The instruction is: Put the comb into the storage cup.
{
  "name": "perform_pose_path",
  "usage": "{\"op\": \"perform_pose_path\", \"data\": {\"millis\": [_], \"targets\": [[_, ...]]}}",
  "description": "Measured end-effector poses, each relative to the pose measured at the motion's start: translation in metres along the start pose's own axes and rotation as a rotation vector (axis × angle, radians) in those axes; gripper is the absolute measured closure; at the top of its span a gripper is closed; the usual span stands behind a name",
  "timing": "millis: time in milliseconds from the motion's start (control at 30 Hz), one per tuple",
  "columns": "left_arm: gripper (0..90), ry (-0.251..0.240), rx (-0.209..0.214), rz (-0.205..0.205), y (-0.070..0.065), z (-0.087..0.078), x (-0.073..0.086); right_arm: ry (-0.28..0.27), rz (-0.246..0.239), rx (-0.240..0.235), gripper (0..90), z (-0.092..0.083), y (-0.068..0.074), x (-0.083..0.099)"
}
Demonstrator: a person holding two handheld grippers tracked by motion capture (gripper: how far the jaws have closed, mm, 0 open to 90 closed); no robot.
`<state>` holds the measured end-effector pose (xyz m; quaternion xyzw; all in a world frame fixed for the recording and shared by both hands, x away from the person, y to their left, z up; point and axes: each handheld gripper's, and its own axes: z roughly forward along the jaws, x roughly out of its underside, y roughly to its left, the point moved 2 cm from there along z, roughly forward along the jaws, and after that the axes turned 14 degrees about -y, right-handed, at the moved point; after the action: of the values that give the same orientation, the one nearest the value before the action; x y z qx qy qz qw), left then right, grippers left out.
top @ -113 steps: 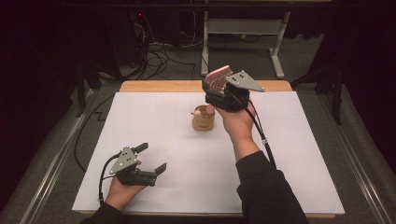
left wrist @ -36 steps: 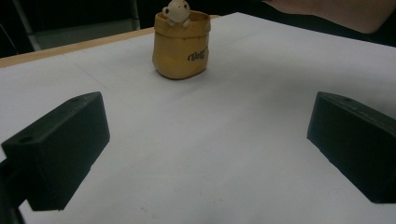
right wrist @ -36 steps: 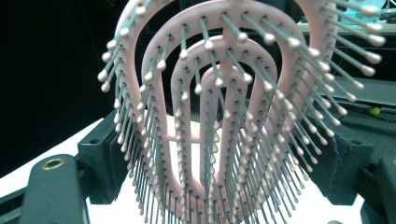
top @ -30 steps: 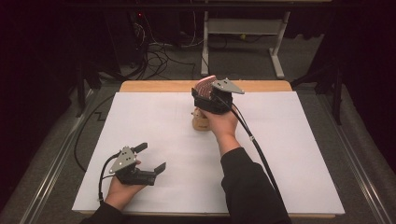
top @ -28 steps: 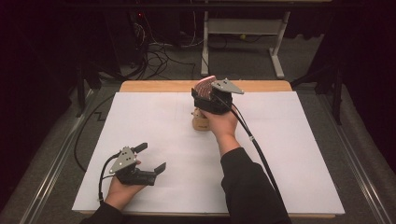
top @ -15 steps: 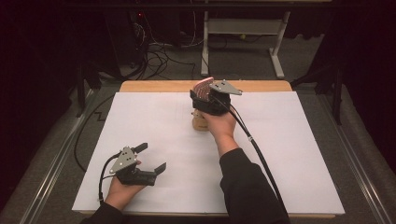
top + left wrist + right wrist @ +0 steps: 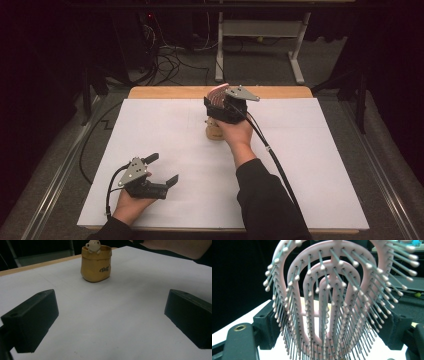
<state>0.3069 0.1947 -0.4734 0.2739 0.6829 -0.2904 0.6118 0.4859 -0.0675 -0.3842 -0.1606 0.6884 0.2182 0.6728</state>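
1. Right gripper is clamped on a pink hairbrush, bristles toward its camera, held directly over the yellow holder mid-table.
2. Left gripper rests near the table's front left, jaws wide, holding nothing.
3. Step looks like: brush into holder.
4. Next: align handle over opening, lower, release.
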Motion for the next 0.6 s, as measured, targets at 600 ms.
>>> {"op": "perform_pose_path", "data": {"millis": [600], "targets": [[0.0,0.005,0.006,0.004,-0.0019,0.0010,0.0006,0.018,0.013,0.002,19.0,-0.0073,-0.0057,-0.0018]]}}
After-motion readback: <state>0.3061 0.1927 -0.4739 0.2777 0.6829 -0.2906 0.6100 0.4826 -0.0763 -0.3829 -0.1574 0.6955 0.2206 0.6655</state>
